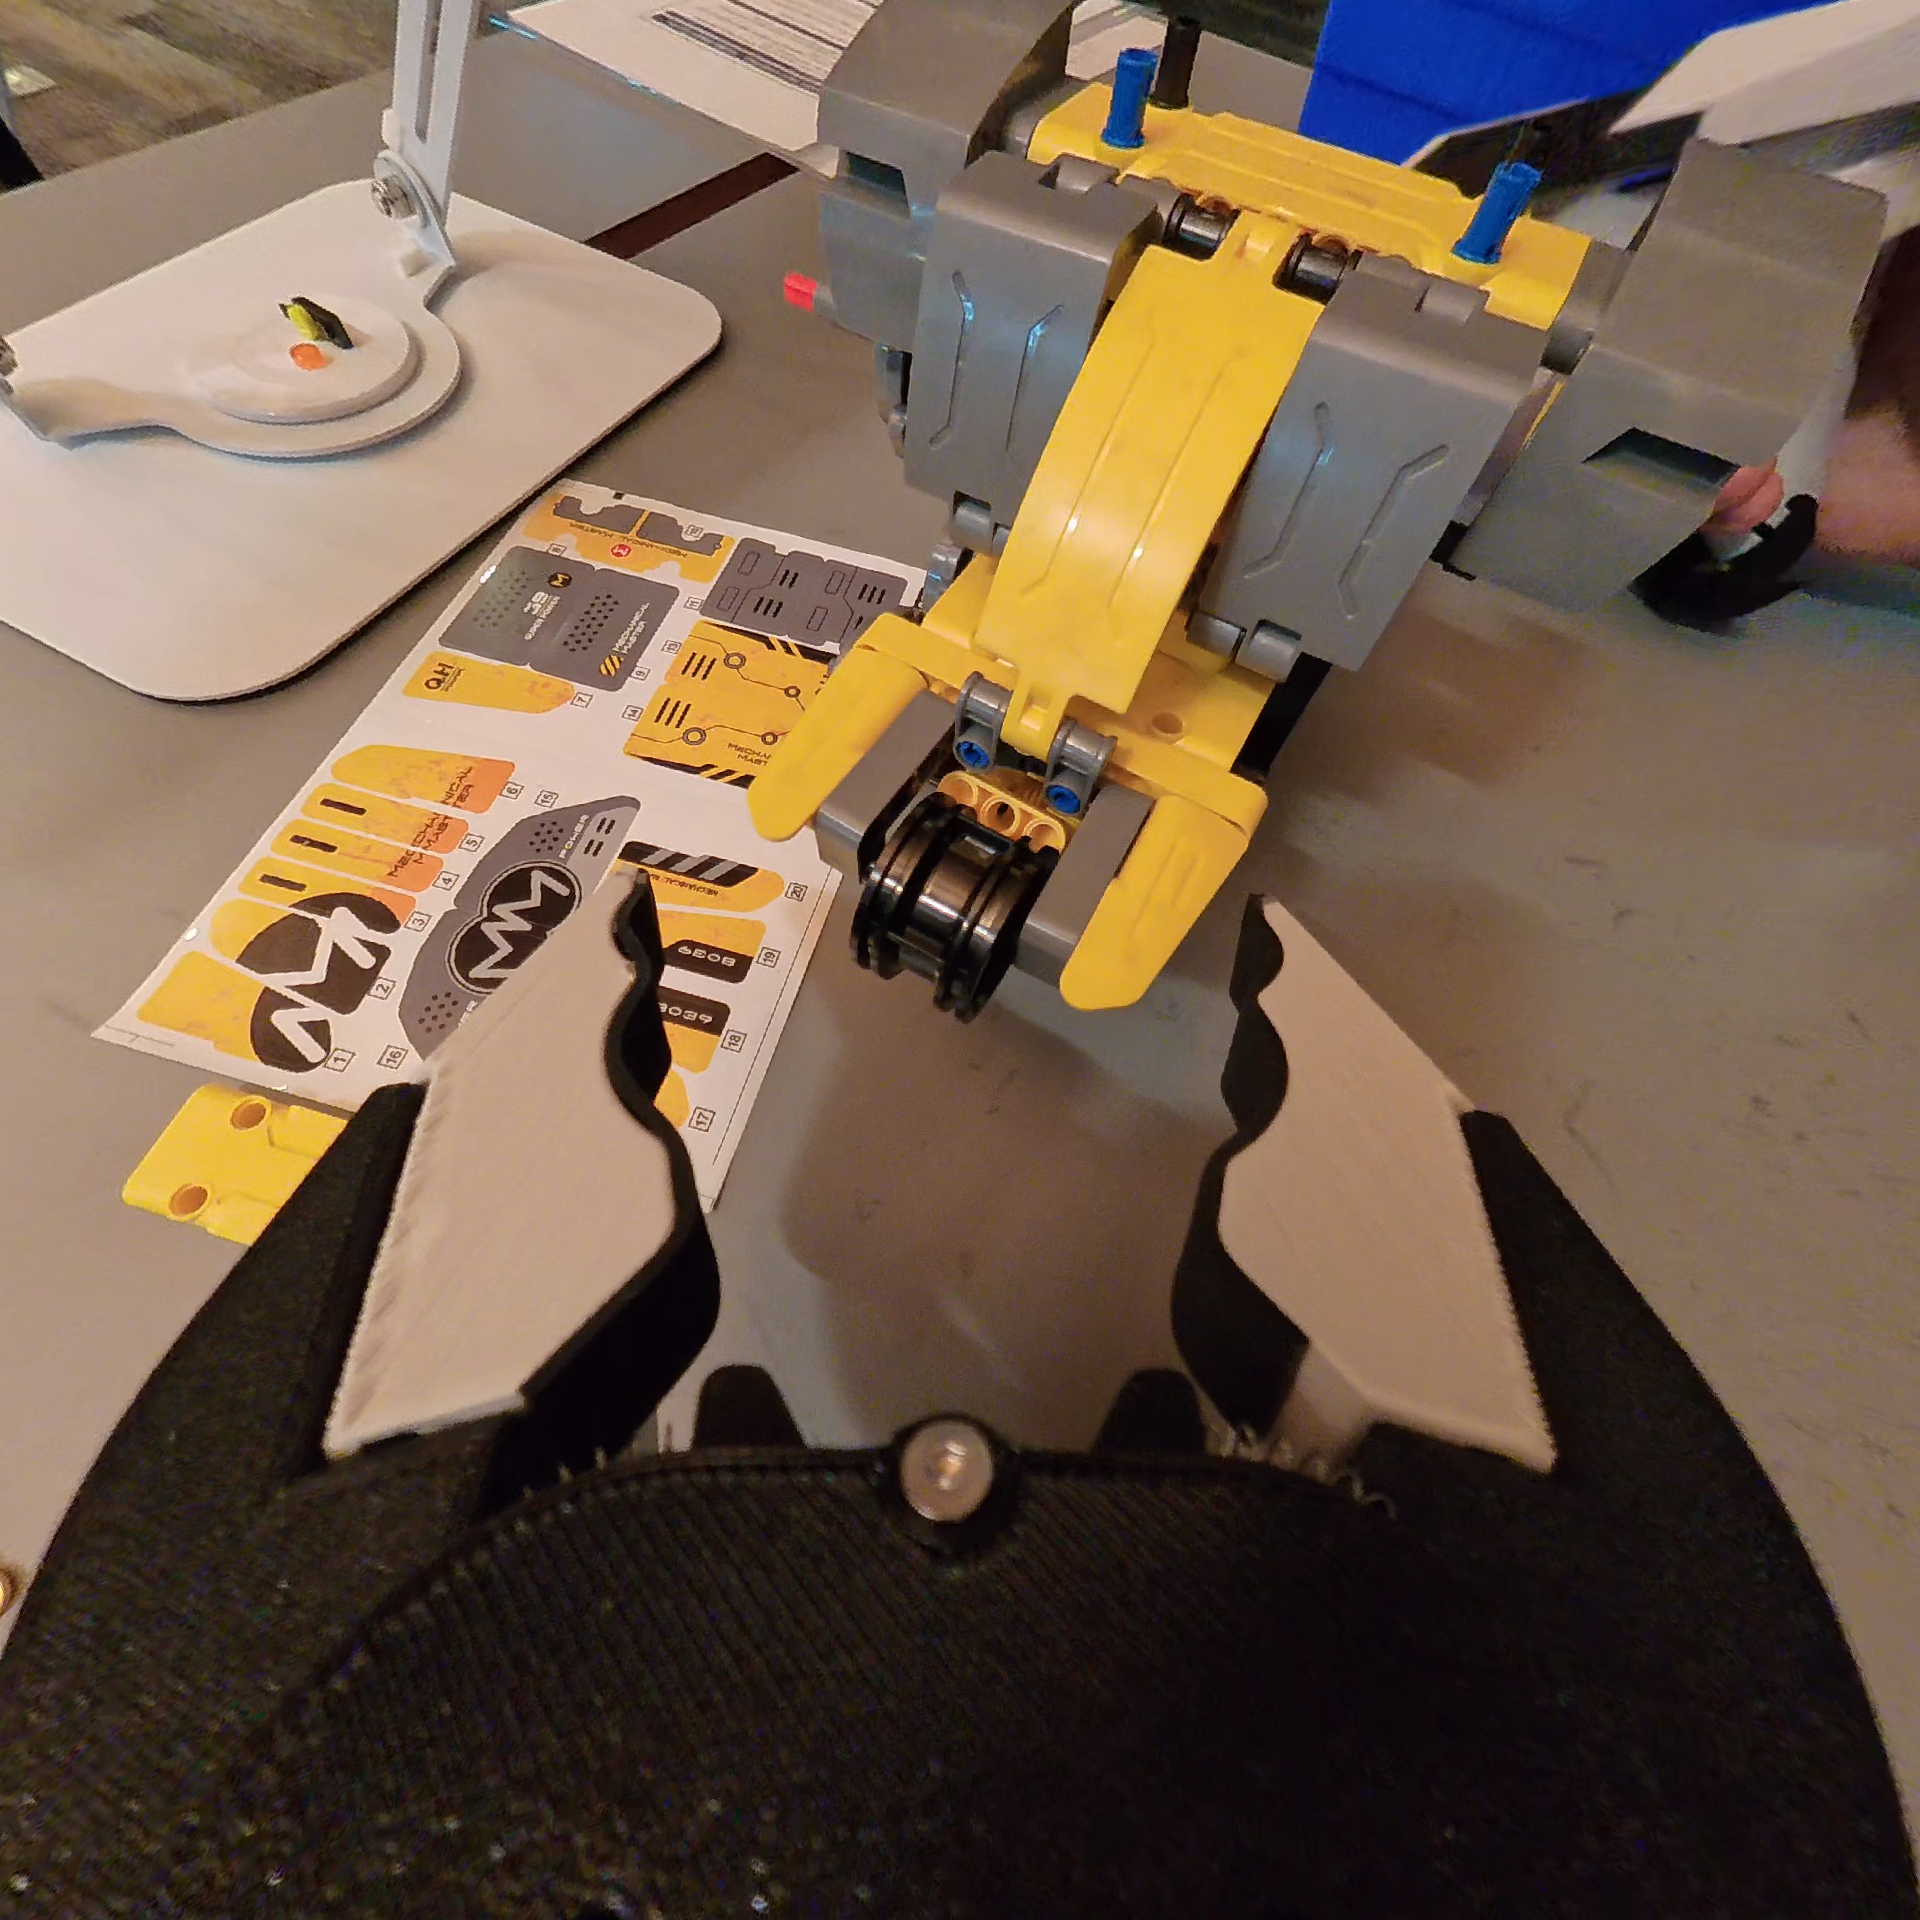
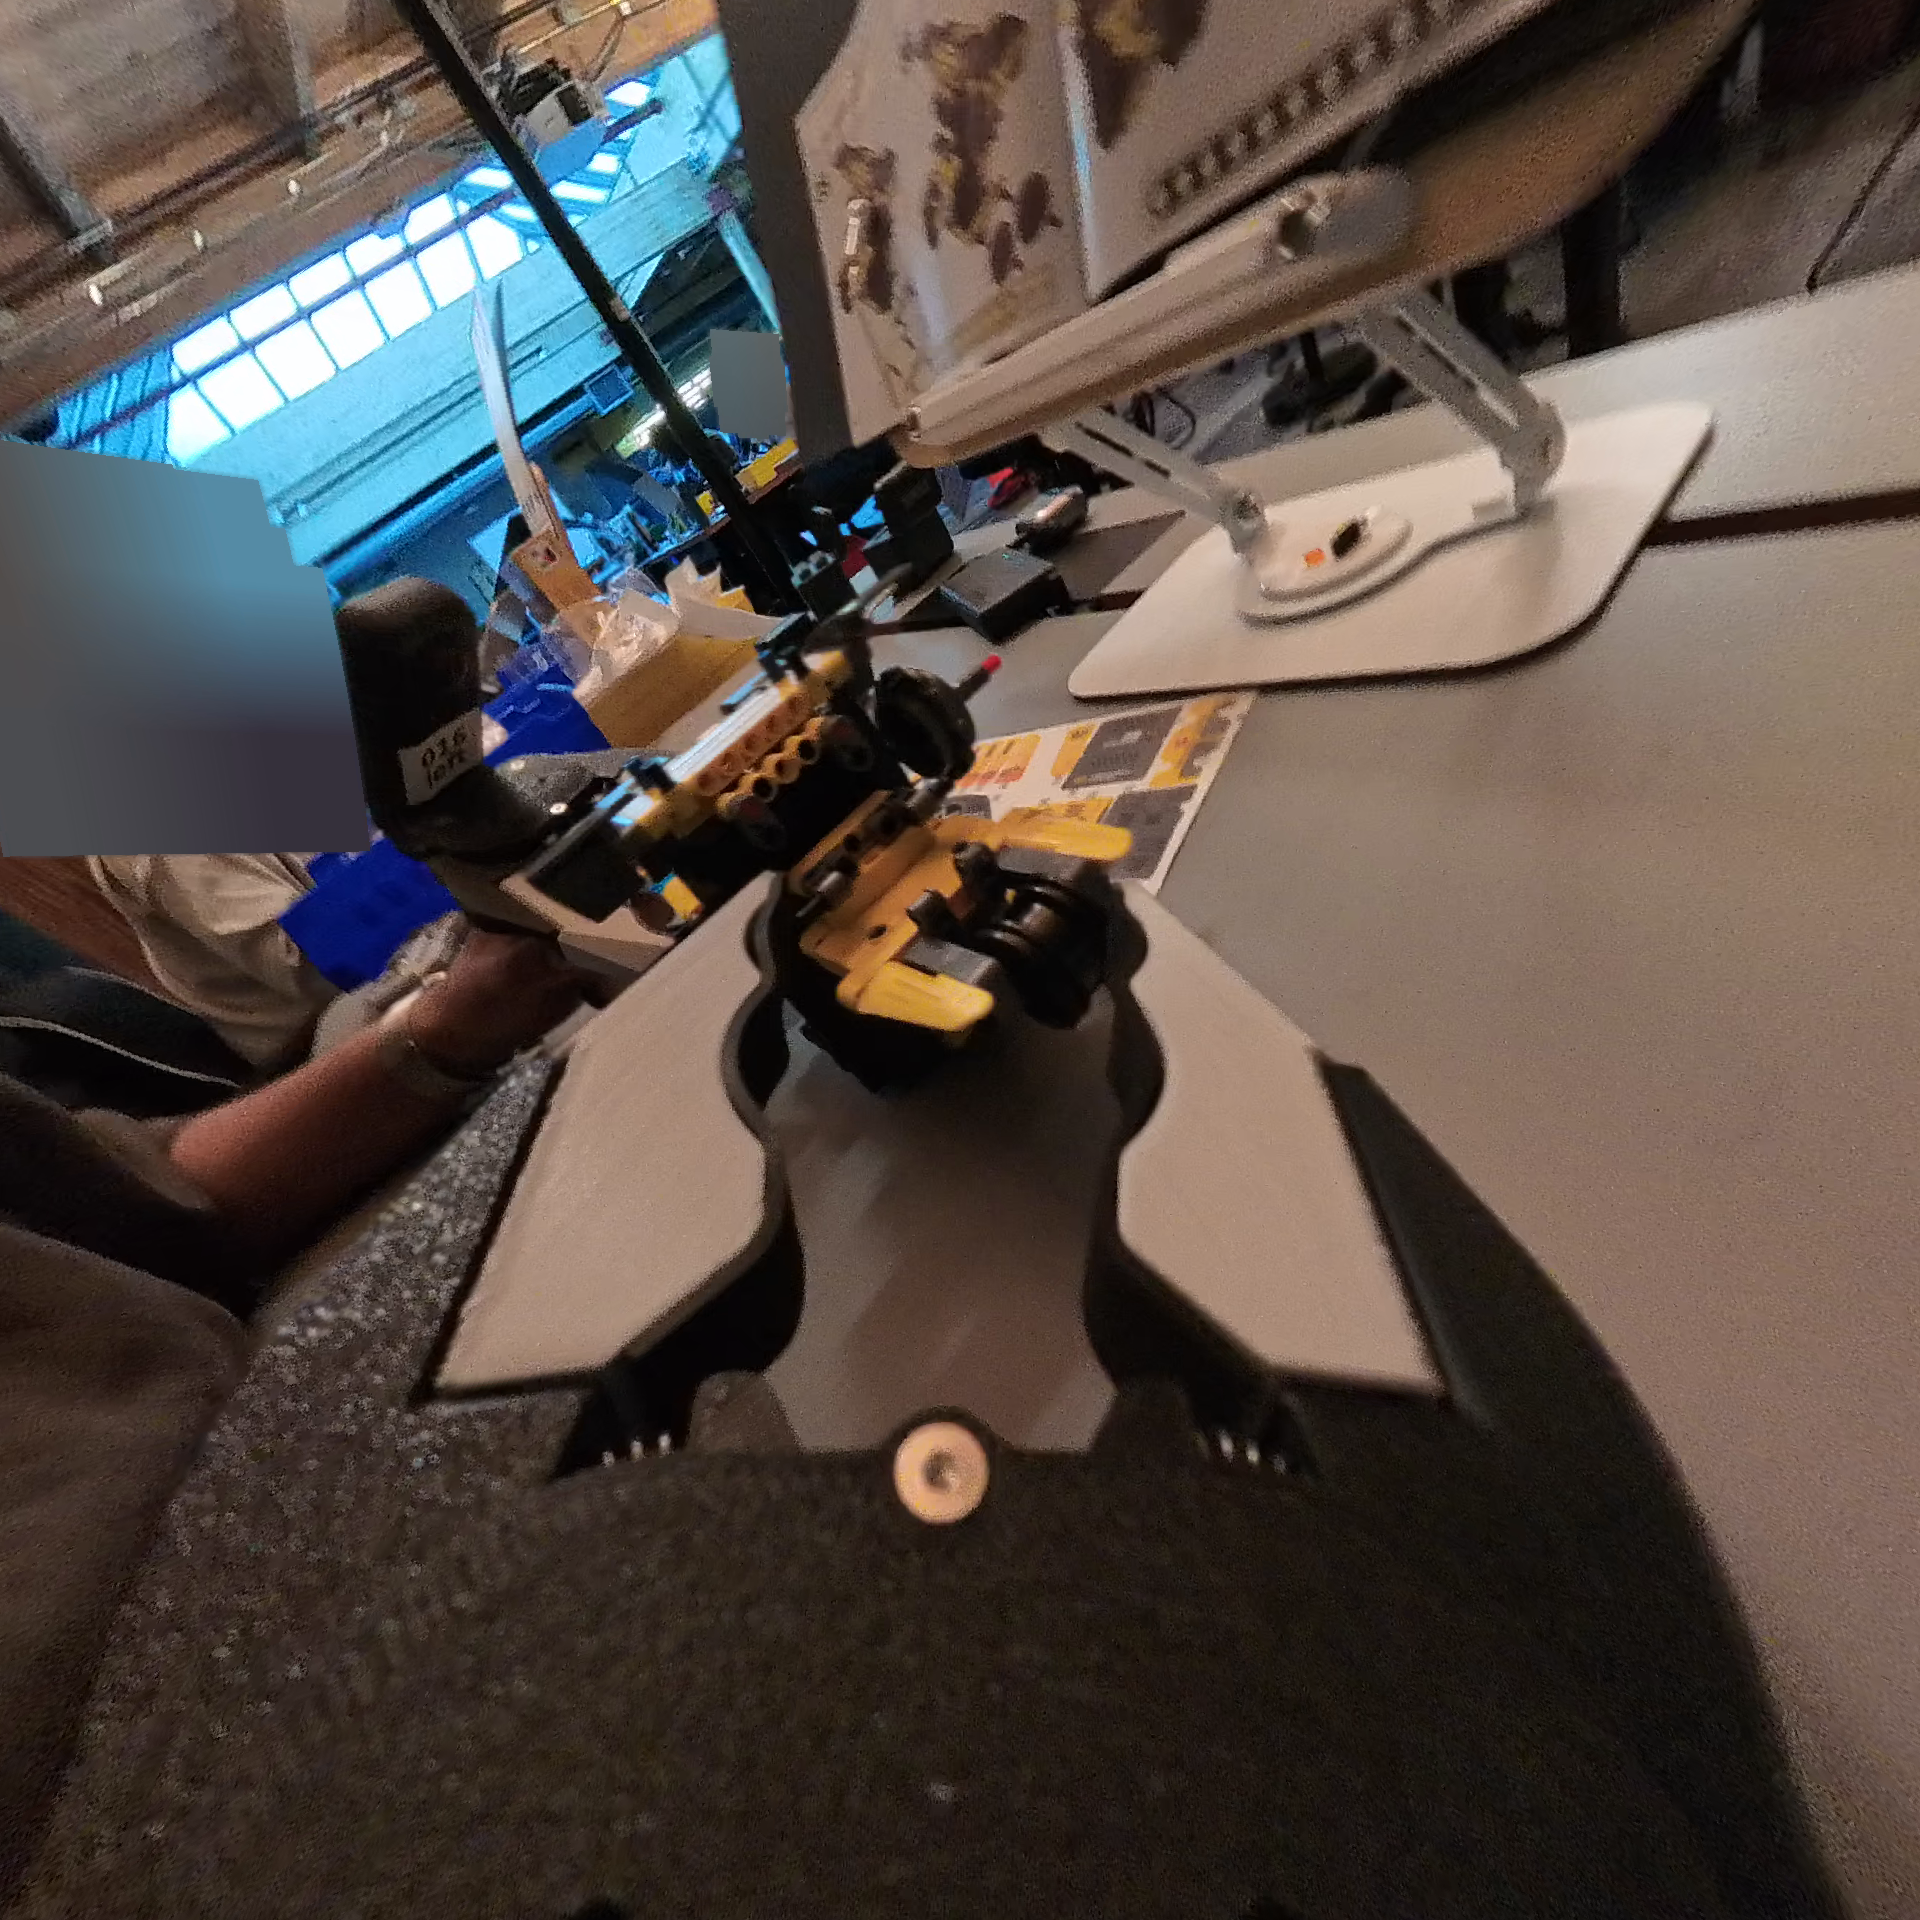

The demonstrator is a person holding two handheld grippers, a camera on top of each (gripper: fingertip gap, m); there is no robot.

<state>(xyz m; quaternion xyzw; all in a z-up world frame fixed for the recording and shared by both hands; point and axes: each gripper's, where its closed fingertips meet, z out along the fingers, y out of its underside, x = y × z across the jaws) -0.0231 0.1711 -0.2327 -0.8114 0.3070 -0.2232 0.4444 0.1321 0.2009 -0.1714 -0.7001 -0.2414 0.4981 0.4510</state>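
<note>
My left claw [image 1: 940, 894] hangs with its 2 fingers spread wide apart, gripping nothing, just above the grey table [image 1: 1558, 935]. Straight ahead of its tips, close but not touching, sits the yellow-and-grey brick-built vehicle model [image 1: 1195, 436], its nose with the black wheel hub [image 1: 940, 914] lying between my fingertips' line of sight. Under my left finger [image 1: 540, 1091] lies the sticker sheet [image 1: 499, 790], flat on the table, and a loose yellow brick panel [image 1: 218, 1153] rests just beside that finger's base. Farther off to the left stands a white stand base [image 1: 260, 520].

From my right claw [image 2: 940, 925] I see the same model [image 2: 831, 810] from its underside or flank, tilted, with its nose end reaching in between my 2 fingers. The fingers are parted, and I cannot tell whether they press on the model or only flank it. Beyond it lies the sticker sheet [image 2: 1122, 769], and farther right the white stand [image 2: 1403, 582] carrying a blurred booklet [image 2: 1039, 166]. My left gripper [image 2: 436, 717] shows on the model's far side, with a person's forearm [image 2: 343, 1101] below it.
</note>
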